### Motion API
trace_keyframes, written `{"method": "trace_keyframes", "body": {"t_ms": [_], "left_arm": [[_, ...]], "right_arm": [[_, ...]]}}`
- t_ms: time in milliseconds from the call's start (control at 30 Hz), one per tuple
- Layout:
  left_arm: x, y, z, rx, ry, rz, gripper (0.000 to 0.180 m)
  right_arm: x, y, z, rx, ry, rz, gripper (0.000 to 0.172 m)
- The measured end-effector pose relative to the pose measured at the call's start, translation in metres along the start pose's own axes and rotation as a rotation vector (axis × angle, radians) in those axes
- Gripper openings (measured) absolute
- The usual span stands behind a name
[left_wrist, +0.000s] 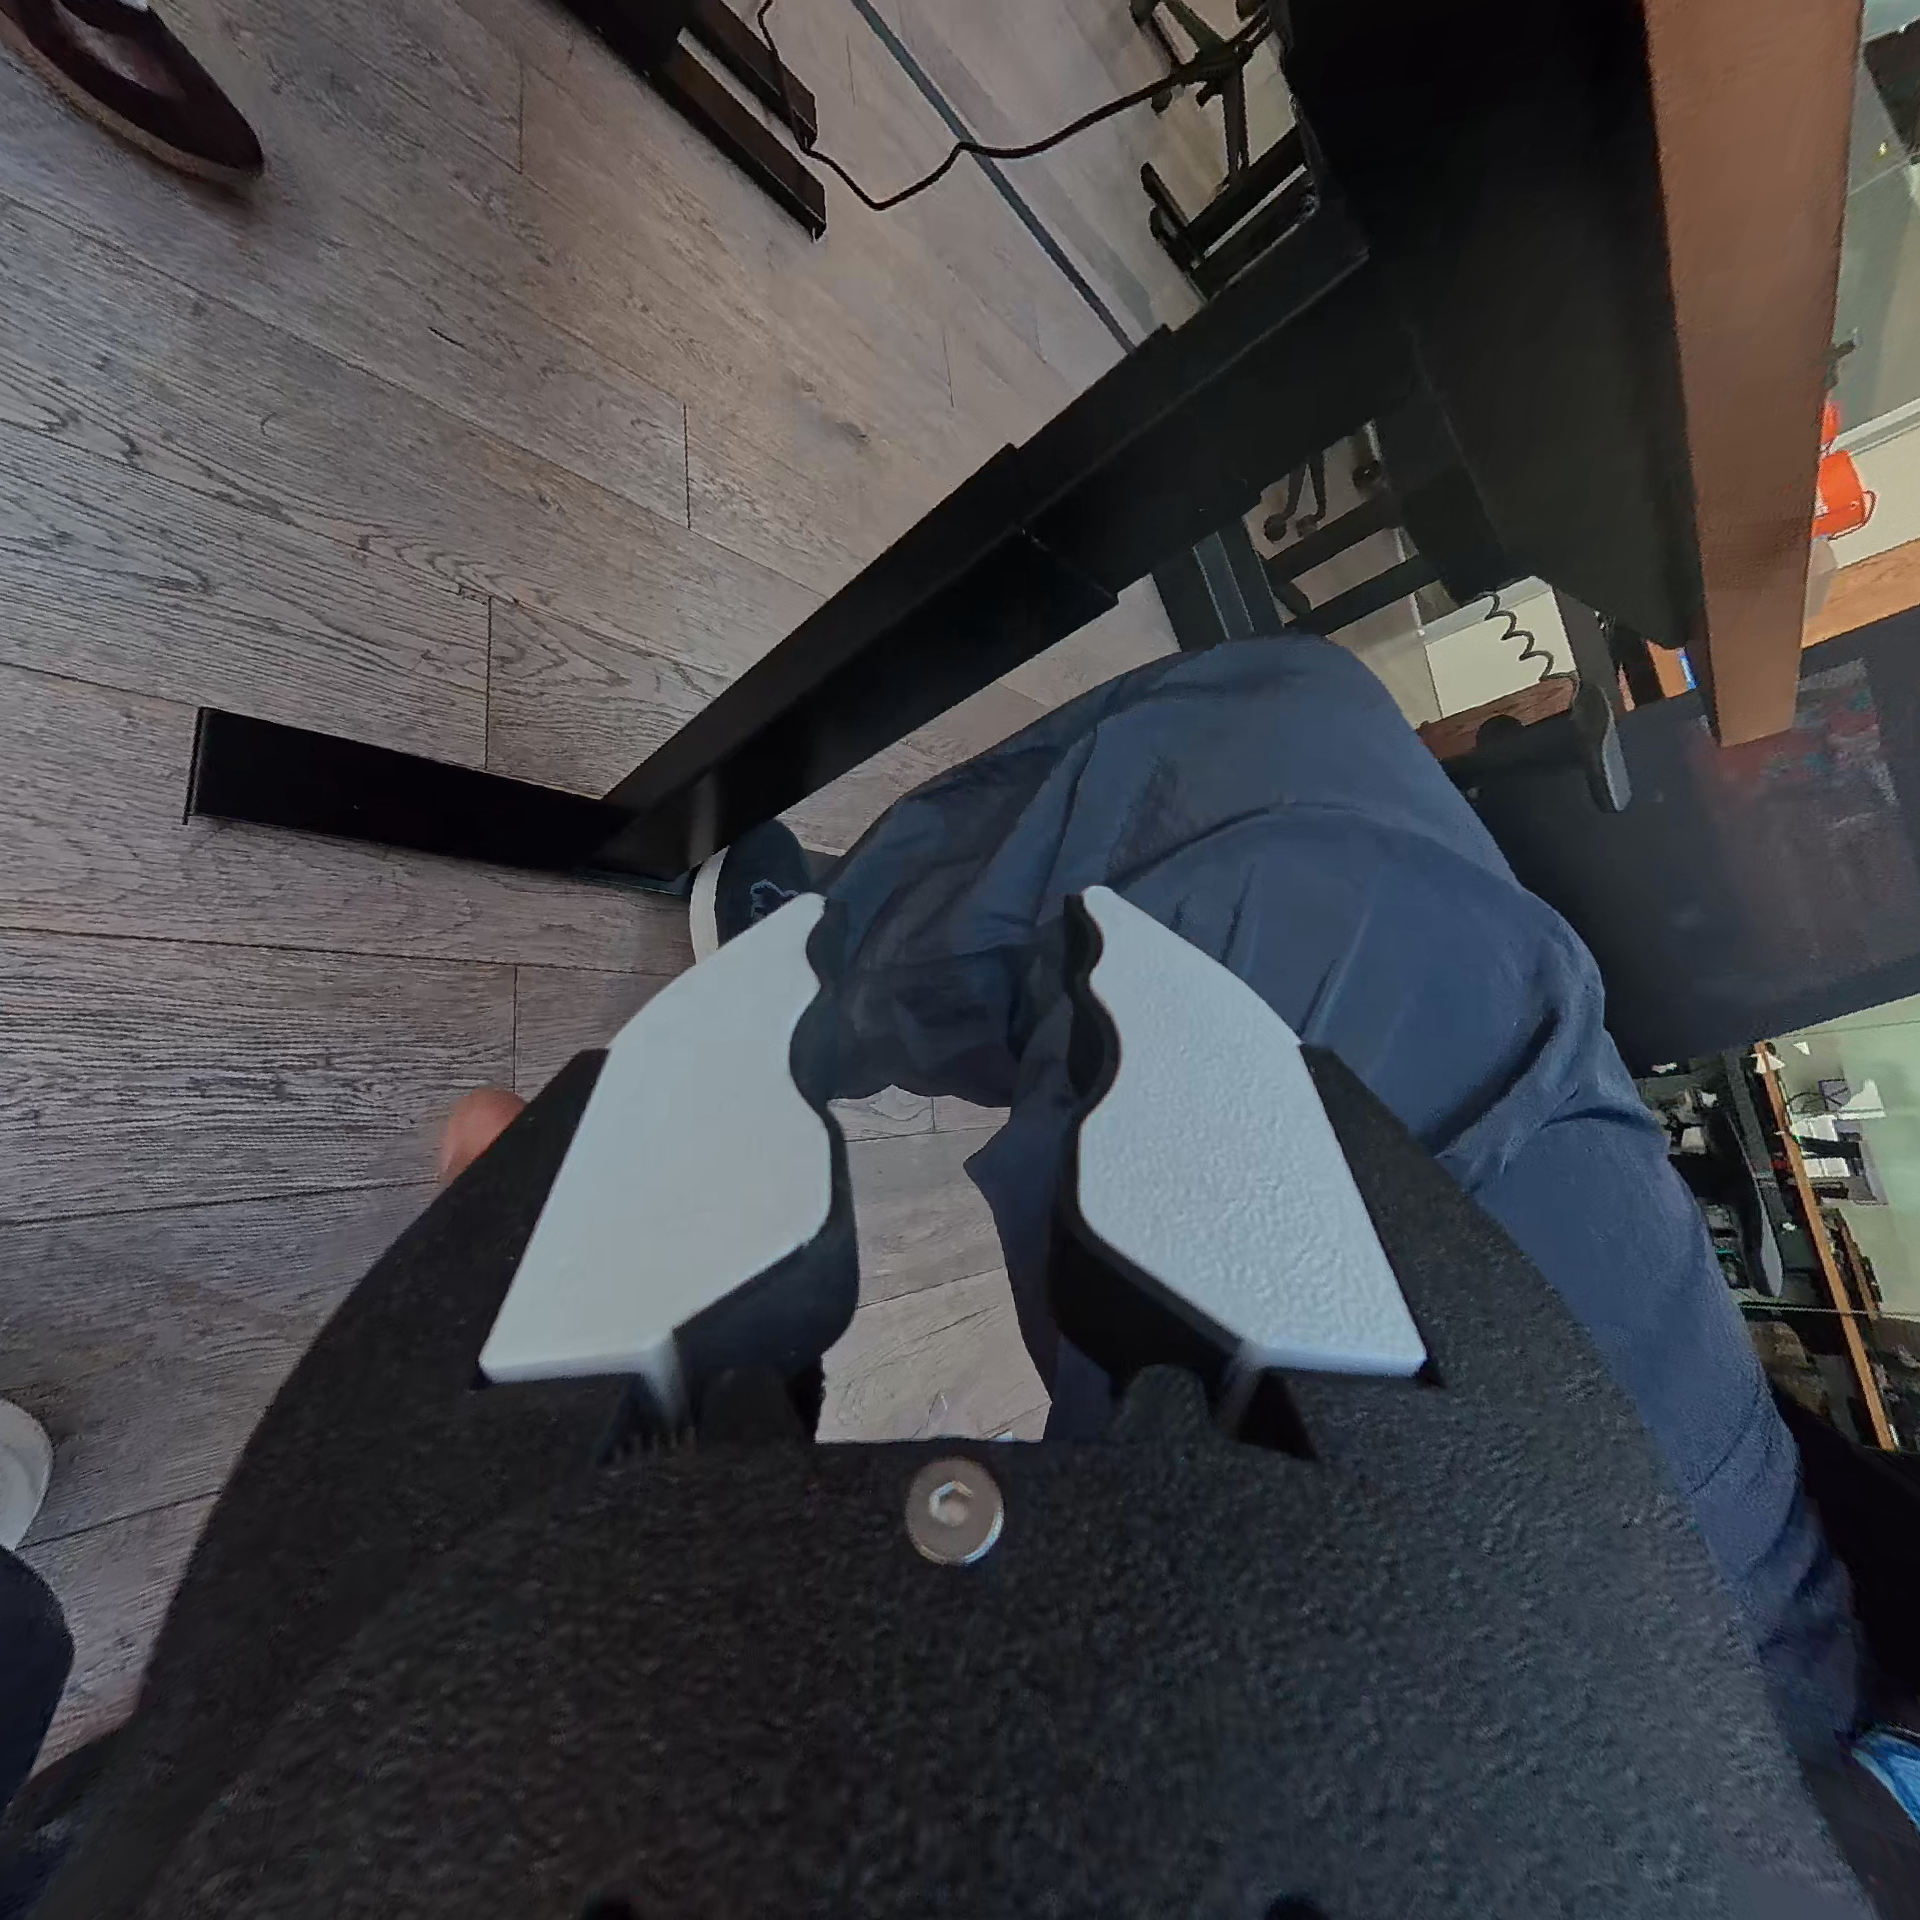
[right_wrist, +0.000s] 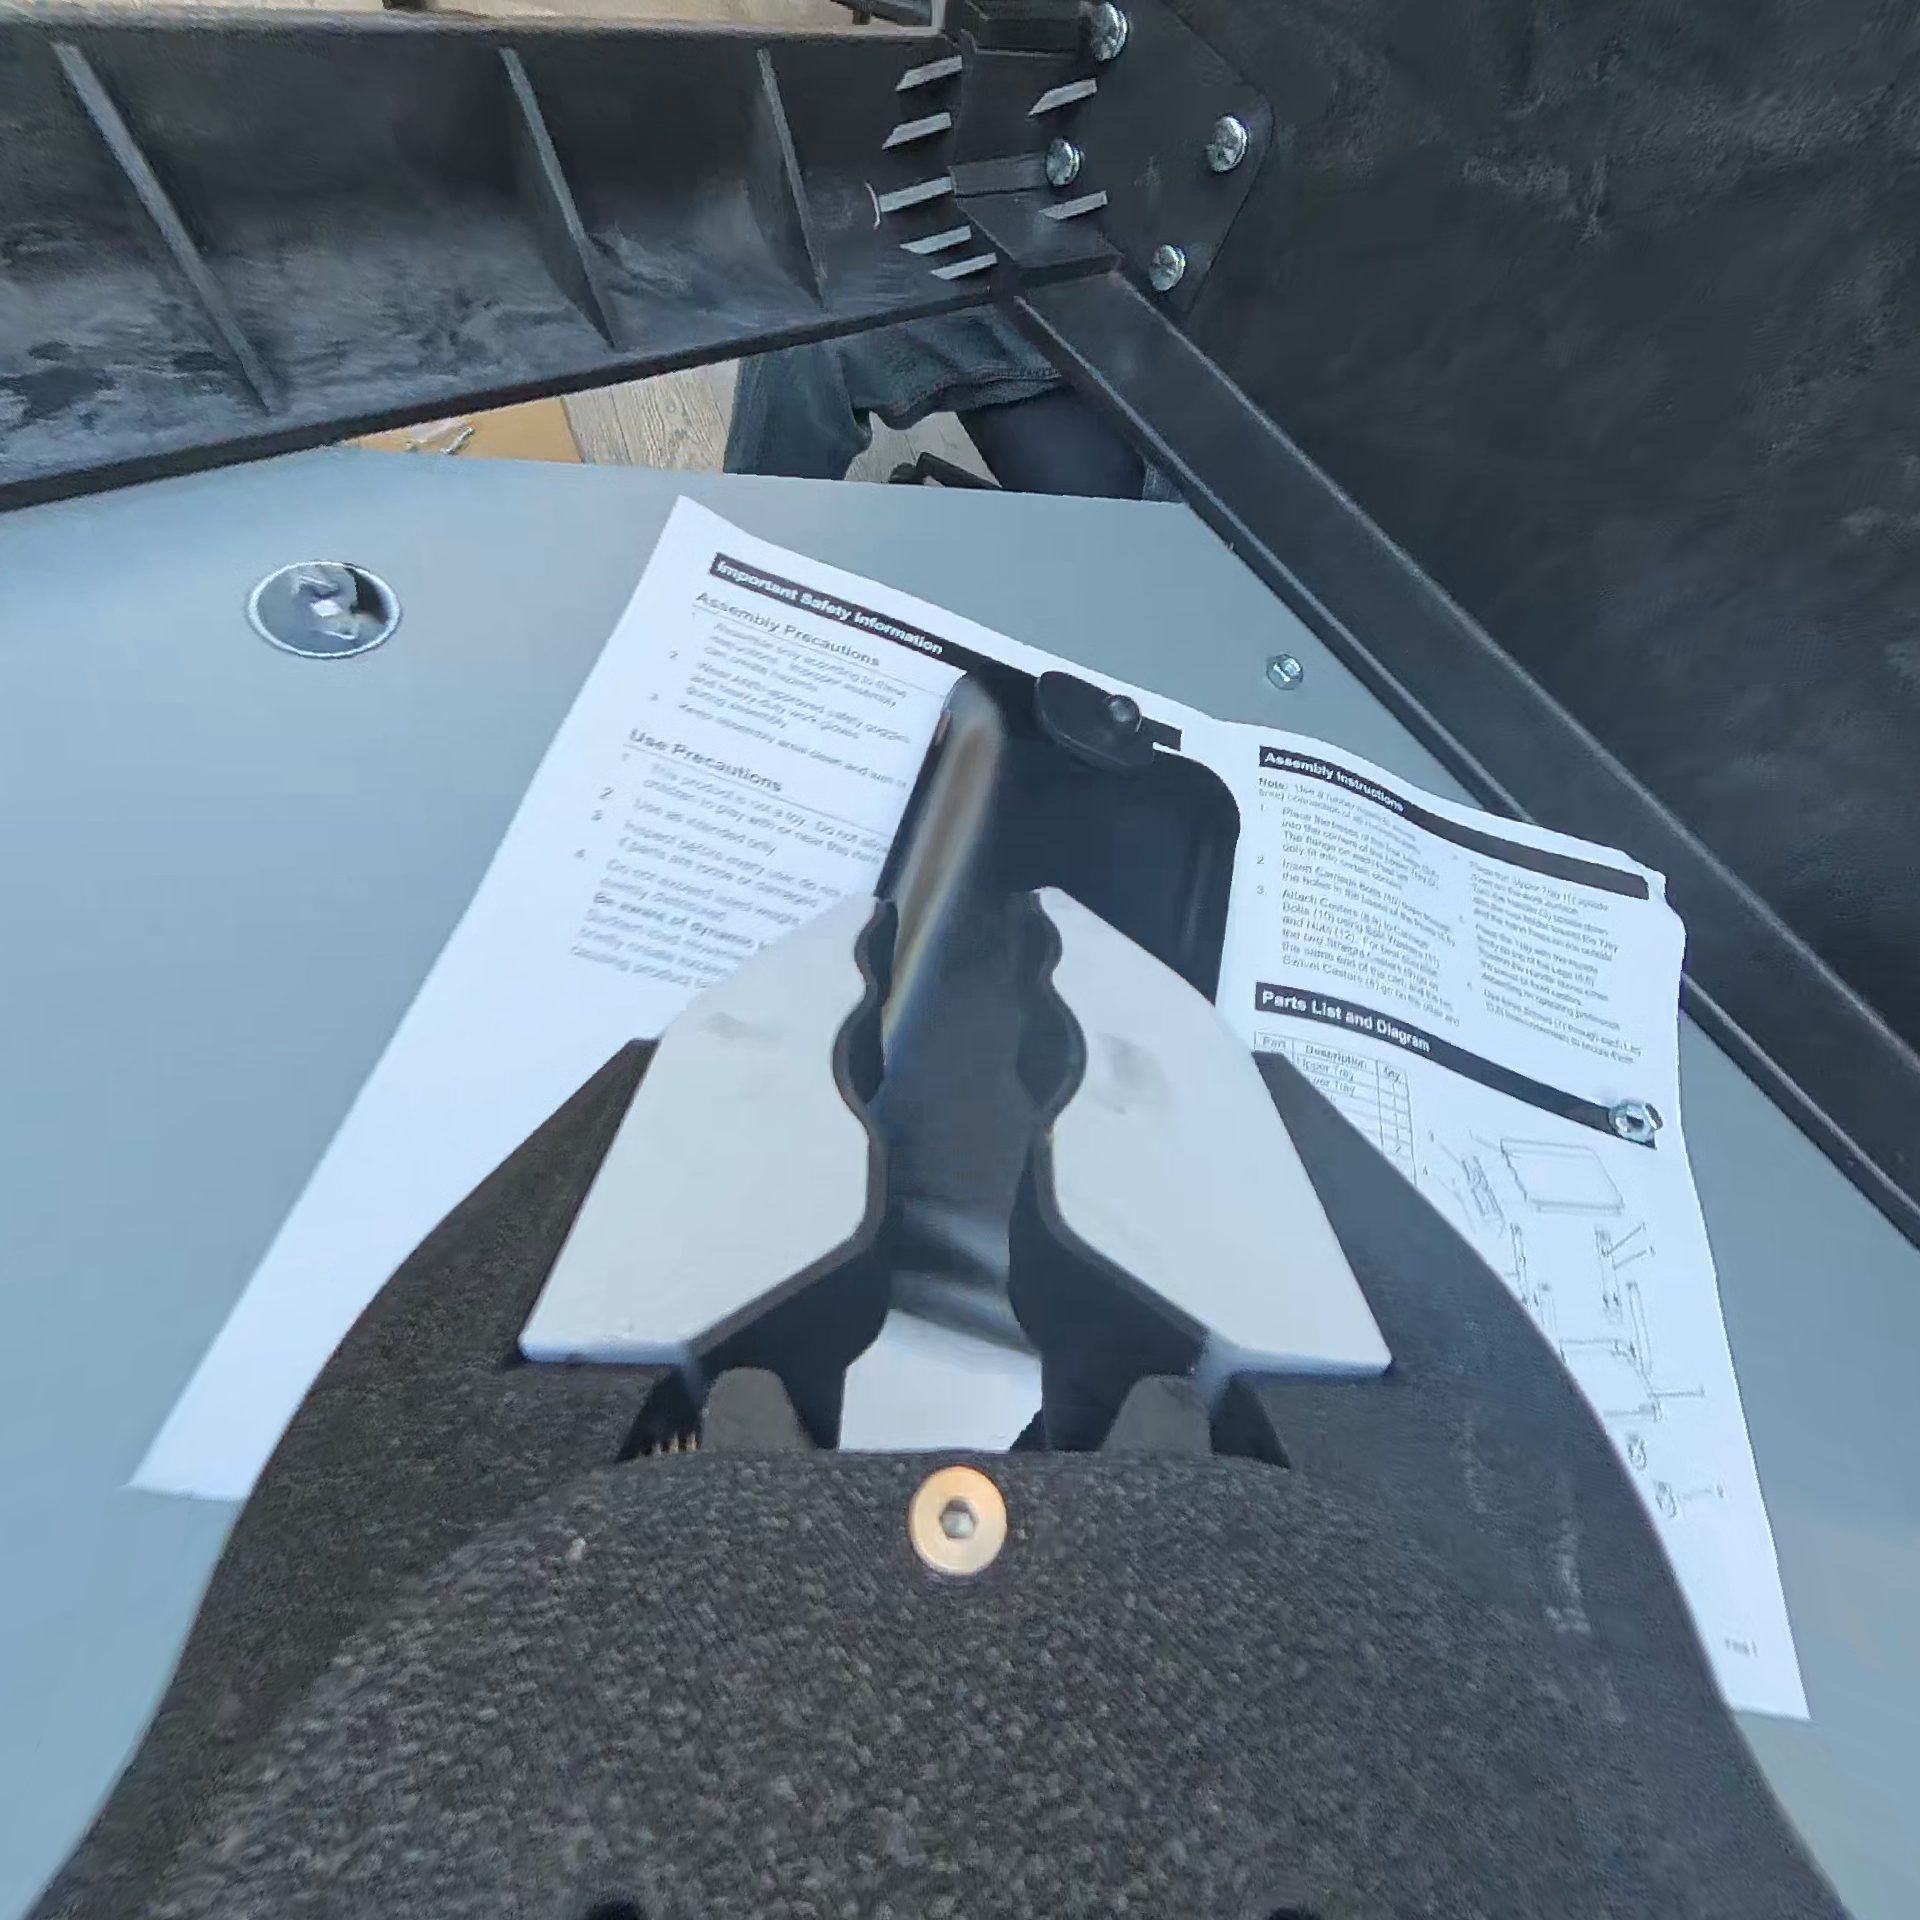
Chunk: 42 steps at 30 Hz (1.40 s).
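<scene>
**Right jaws carrying a black metal plate over loose paper; left jaws idle near a leg**

Right gripper (right_wrist: 956, 925): jaws clenched on a black metal plate (right_wrist: 1101, 831), gripped along its glossy left edge. The plate hangs just above an open instruction sheet (right_wrist: 582, 935) that lies on the grey surface (right_wrist: 208, 935). A dark knob-like fitting (right_wrist: 1091, 717) sits at the plate's far end.

Risks, as judged:
- The hold is on one edge only, so the plate could pivot or slip from the pads.
- A dropped plate could drag or crease the unsecured sheet.
- Loose nuts (right_wrist: 1633, 1120) and (right_wrist: 1285, 670) lie to the right; a sweep could scatter them.

Left gripper (left_wrist: 940, 925): jaws released, nothing between them, pointed at a person's blue trouser leg (left_wrist: 1351, 883) above the wooden floor (left_wrist: 312, 520). The fabric lies close enough that it might snag.
</scene>
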<state>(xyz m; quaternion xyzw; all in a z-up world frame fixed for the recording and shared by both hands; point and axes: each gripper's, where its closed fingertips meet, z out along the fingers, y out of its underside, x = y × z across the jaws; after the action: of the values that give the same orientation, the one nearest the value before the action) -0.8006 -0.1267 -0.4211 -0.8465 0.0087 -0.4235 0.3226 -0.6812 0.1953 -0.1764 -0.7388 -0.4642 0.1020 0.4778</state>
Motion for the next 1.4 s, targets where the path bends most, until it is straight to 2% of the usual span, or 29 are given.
{"method": "trace_keyframes", "body": {"t_ms": [33,133,233,467,700,833,933,1100,1200,1400], "left_arm": [[-0.002,-0.006,0.001,0.008,-0.003,0.002,0.041],[-0.013,-0.029,0.003,0.046,-0.032,0.007,0.05],[-0.022,-0.059,0.001,0.104,-0.044,0.014,0.054],[-0.033,-0.119,-0.008,0.193,-0.064,0.034,0.061],[-0.029,-0.157,-0.032,0.263,-0.095,0.096,0.065],[-0.023,-0.171,-0.05,0.293,-0.097,0.135,0.07],[-0.016,-0.176,-0.06,0.293,-0.109,0.176,0.074],[-0.002,-0.172,-0.068,0.271,-0.107,0.243,0.084],[0.004,-0.169,-0.077,0.265,-0.112,0.257,0.087],[0.021,-0.176,-0.107,0.384,-0.073,0.243,0.087]], "right_arm": [[0.006,0.003,0.008,0.007,0.004,-0.001,0.023],[0.016,0.01,0.022,0.044,0.037,0.027,0.024],[0.018,0.012,0.018,0.122,0.069,0.072,0.024],[0.005,0.006,0.024,0.137,-0.039,0.131,0.026],[-0.012,-0.005,0.031,0.164,-0.092,0.109,0.027],[-0.026,-0.031,0.032,0.192,-0.126,0.078,0.028],[-0.048,-0.063,0.037,0.217,-0.192,0.054,0.028],[-0.108,-0.101,0.06,0.254,-0.318,-0.021,0.029],[-0.152,-0.112,0.069,0.285,-0.43,0.007,0.029],[-0.224,-0.113,0.079,0.283,-0.568,-0.046,0.029]]}}
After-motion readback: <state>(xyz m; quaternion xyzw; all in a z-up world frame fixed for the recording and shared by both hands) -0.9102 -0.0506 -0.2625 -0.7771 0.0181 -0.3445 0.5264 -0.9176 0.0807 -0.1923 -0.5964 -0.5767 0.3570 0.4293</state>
